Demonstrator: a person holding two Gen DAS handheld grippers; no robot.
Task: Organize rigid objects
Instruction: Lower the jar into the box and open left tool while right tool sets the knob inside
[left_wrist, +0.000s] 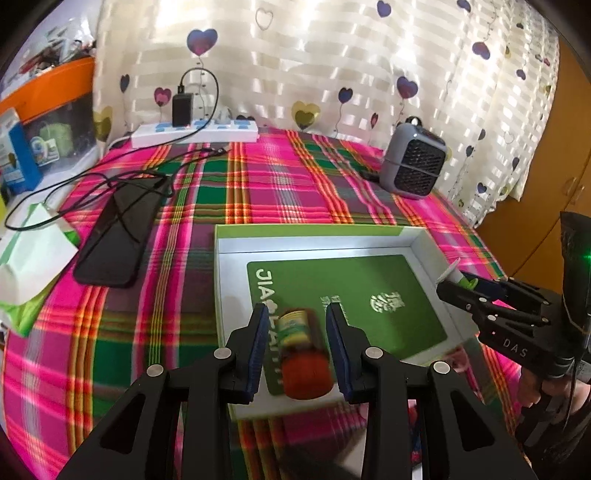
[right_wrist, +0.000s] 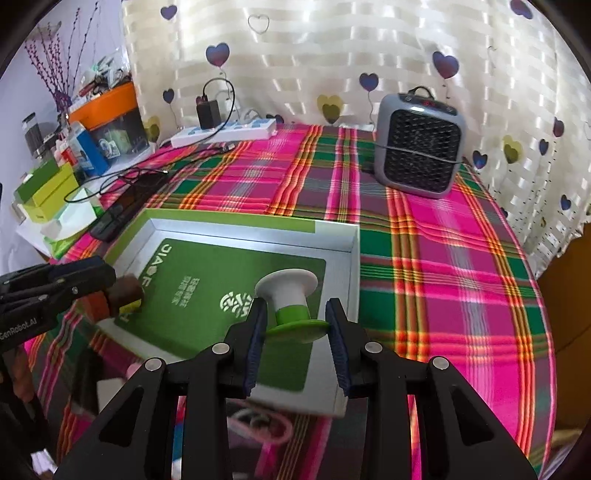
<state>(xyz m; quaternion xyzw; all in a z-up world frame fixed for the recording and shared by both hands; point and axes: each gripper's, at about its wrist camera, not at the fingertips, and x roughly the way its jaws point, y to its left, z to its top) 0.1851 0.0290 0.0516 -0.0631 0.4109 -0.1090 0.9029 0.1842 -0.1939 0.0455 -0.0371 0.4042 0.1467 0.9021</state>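
Both tools (left_wrist: 297, 339) (right_wrist: 295, 332) level over box (left_wrist: 424, 240)

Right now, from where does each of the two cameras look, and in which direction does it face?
Left wrist view: sits on the left gripper, facing forward and down over the white box; its jaws flank a small red-capped bottle; the right gripper enters at the right edge.
Right wrist view: sits on the right gripper, facing the same way; its jaws hold a green-and-white spool; the left gripper enters at the left.
Shared: box, plaid cloth, grey heater, power strip.
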